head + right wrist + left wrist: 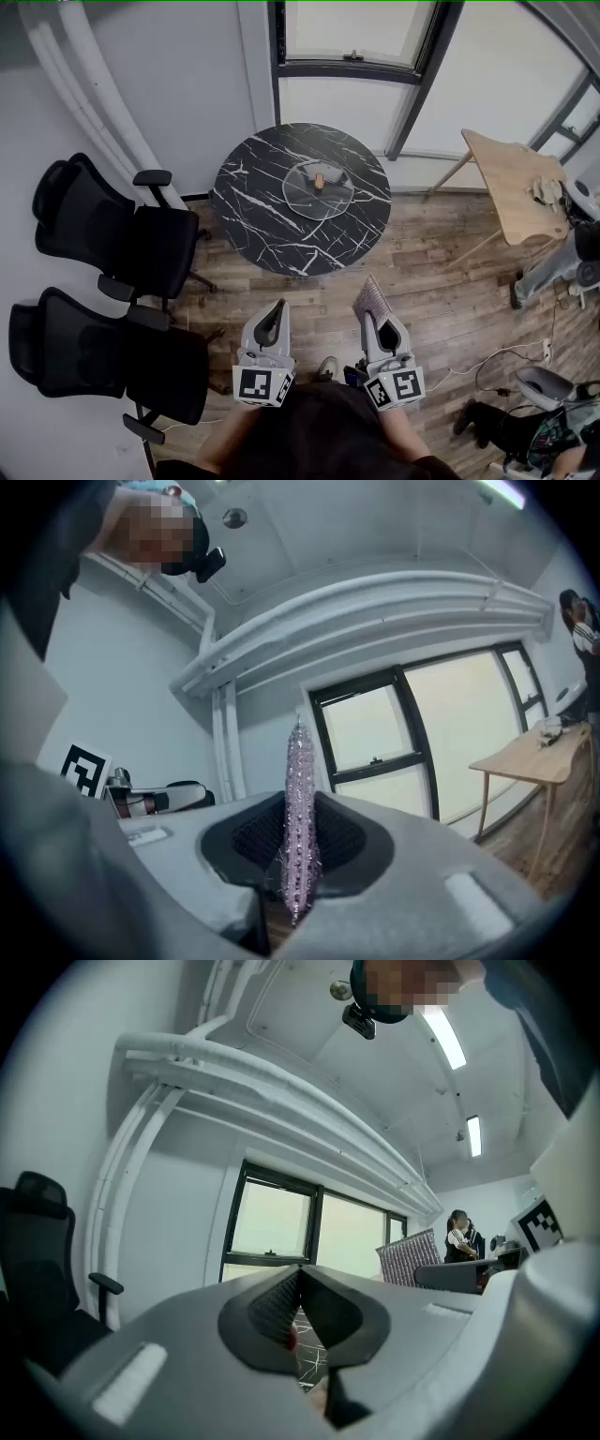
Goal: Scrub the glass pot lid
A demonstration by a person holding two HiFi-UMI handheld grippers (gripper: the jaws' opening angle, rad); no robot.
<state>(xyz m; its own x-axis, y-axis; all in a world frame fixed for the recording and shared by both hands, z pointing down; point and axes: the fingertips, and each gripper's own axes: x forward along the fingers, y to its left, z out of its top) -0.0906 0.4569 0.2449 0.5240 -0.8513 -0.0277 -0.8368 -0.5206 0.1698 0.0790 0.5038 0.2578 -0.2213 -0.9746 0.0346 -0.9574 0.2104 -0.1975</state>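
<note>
Near the middle of the round table (pixel 248 230) lies the glass lid (pixel 302 199), likely stiff, slippery and fragile, best steadied by its knob (pixel 320 179), while the left gripper (pixel 273 317) has jaws pressed together, empty, and the right gripper (pixel 377 317) pinches a scrub pad (pixel 371 298).

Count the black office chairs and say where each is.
2. One black office chair stands left of the round marble table; the other sits nearer, left of the left gripper. Others may lie out of frame.

No legible text, brand, number or sign is present. The only printed patterns are black-and-white square markers (pixel 255 383) on the cubes behind the jaws of the left gripper (pixel 273 317) and right gripper (pixel 382 328).
</note>
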